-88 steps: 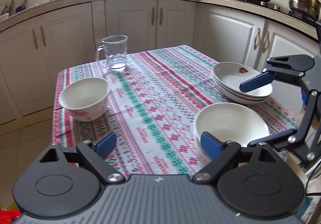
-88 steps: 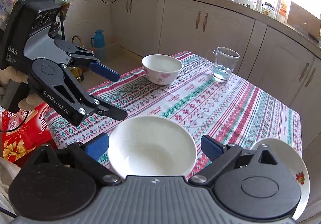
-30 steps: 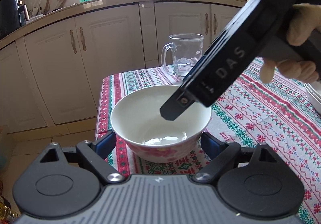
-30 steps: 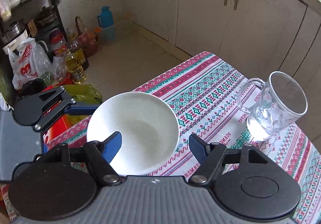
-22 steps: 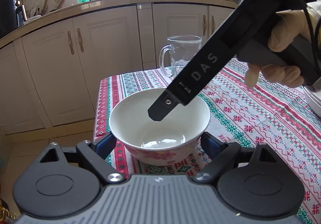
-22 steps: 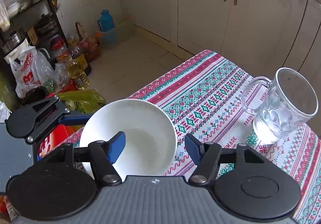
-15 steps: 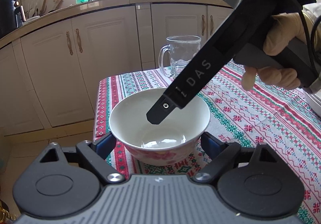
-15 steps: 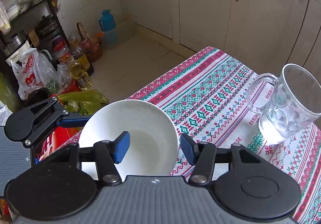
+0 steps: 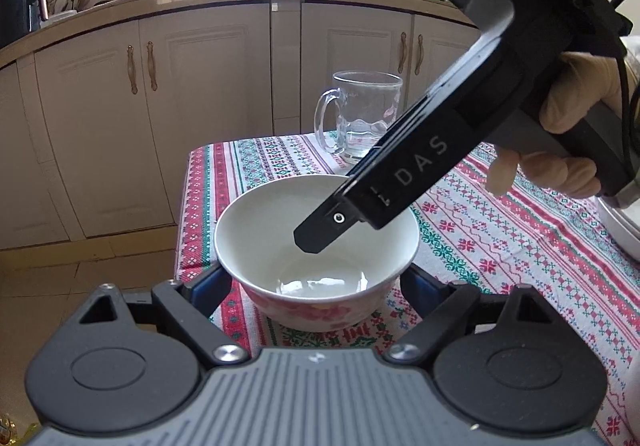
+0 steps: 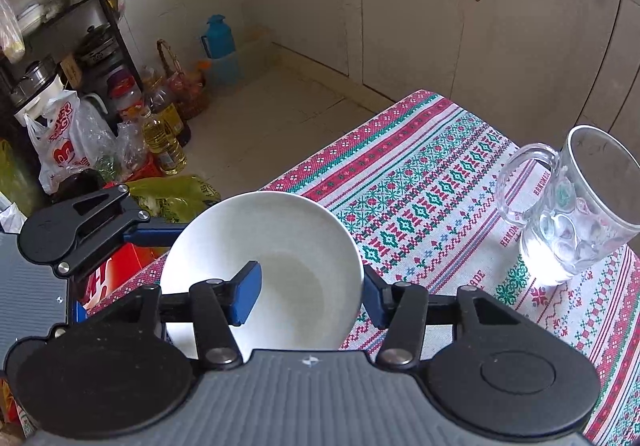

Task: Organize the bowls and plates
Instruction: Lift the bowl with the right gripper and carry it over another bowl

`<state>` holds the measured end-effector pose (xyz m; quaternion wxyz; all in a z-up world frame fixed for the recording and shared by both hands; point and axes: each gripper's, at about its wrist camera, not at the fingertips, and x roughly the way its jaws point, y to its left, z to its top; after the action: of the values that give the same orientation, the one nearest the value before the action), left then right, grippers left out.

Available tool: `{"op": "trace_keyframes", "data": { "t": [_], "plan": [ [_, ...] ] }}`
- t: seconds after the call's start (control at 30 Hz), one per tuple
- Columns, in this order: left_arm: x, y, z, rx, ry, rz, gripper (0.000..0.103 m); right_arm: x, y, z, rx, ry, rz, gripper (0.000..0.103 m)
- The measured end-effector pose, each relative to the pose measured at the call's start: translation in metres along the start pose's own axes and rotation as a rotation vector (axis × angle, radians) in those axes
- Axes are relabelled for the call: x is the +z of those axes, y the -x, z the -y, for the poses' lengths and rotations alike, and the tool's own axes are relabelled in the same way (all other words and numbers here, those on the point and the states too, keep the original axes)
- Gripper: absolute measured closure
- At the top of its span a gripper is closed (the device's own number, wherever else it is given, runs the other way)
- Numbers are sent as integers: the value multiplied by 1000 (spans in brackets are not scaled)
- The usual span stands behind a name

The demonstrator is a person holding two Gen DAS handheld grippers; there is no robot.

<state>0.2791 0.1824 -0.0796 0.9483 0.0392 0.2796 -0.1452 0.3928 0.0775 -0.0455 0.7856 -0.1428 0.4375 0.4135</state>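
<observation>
A white bowl (image 9: 316,270) with pink flowers on its outside stands near the table's corner. My left gripper (image 9: 316,286) is open, one finger on each side of the bowl's lower wall; contact is unclear. My right gripper (image 10: 308,294) comes in from above. One blue pad (image 10: 246,298) is inside the same bowl (image 10: 280,246), the other pad (image 10: 372,302) is outside its rim, and the jaws are still partly apart. In the left wrist view the right gripper's finger (image 9: 320,230) hangs over the bowl's inside.
A glass mug (image 9: 366,114) stands behind the bowl, also in the right wrist view (image 10: 572,214). Stacked plates' edge (image 9: 618,222) shows at far right. The striped tablecloth (image 9: 500,246) ends just left of the bowl; floor clutter and bottles (image 10: 160,138) lie beyond.
My right gripper has narrowed steadily around the bowl's rim and lowered slightly. My left gripper has stayed open around the bowl.
</observation>
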Motion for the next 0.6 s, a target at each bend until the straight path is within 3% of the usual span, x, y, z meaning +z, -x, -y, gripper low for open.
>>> {"op": "trace_keyframes", "data": {
  "t": [0.3,0.6],
  "plan": [
    [0,3,3,-4,-6,-15,12,-2,3,-2,6,1,7,44],
    [9,30,21,-9,-52,-4,12,-13,28,-12,4,15,22,44]
  ]
}}
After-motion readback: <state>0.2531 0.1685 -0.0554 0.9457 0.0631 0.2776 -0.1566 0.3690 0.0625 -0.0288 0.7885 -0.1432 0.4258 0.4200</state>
